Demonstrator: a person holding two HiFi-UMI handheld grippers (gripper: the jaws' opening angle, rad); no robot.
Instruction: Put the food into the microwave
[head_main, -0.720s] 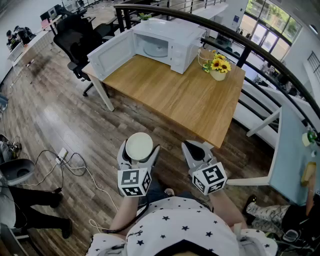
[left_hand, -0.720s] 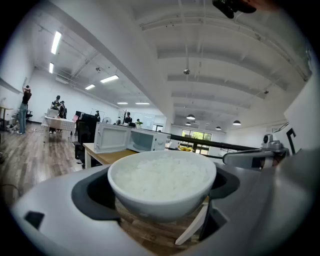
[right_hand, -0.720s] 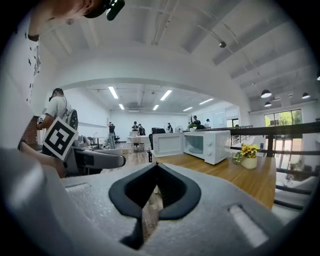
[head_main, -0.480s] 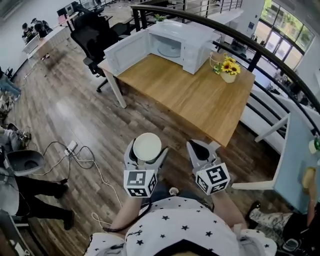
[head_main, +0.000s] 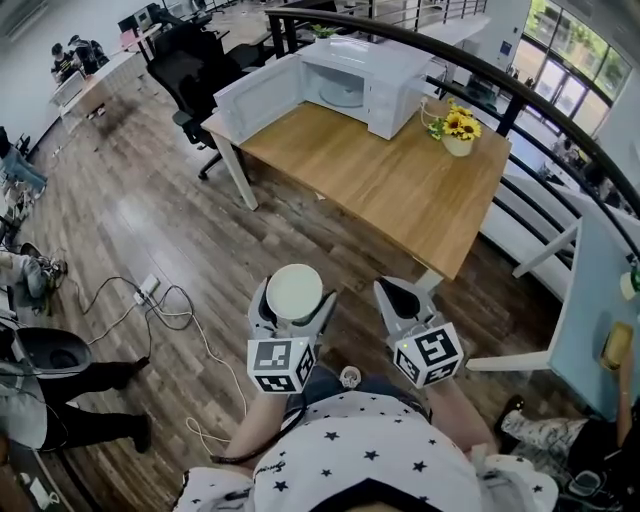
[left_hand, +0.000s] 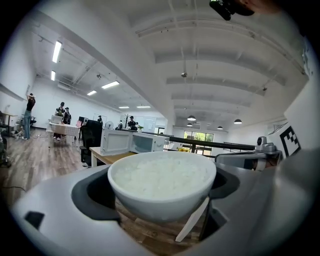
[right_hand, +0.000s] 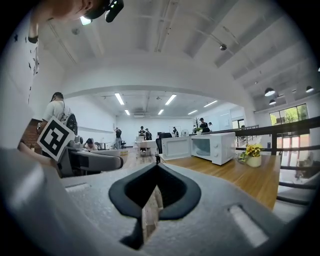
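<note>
Your bowl (left_hand: 150, 202): white, white rice (left_hand: 160, 175). Microwave (head_main: 390, 60) white, table (head_main: 400, 200) pale wood, sunflowers (head_main: 460, 125) yellow. Your shirt (head_main: 370, 450) white, black stars.

Wood table (head_main: 385, 195) w/ open microwave (head_main: 385, 80) & sunflower pot (head_main: 459, 135) on it

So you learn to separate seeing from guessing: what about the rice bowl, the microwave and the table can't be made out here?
Microwave controls: too small to read in every view.
Back of the microwave's cavity: head view, hidden by its roof.
Bowl underside: left gripper view, hidden by its own wall; head view, covered by the rice.
Table far legs: head view, hidden by the tabletop.
</note>
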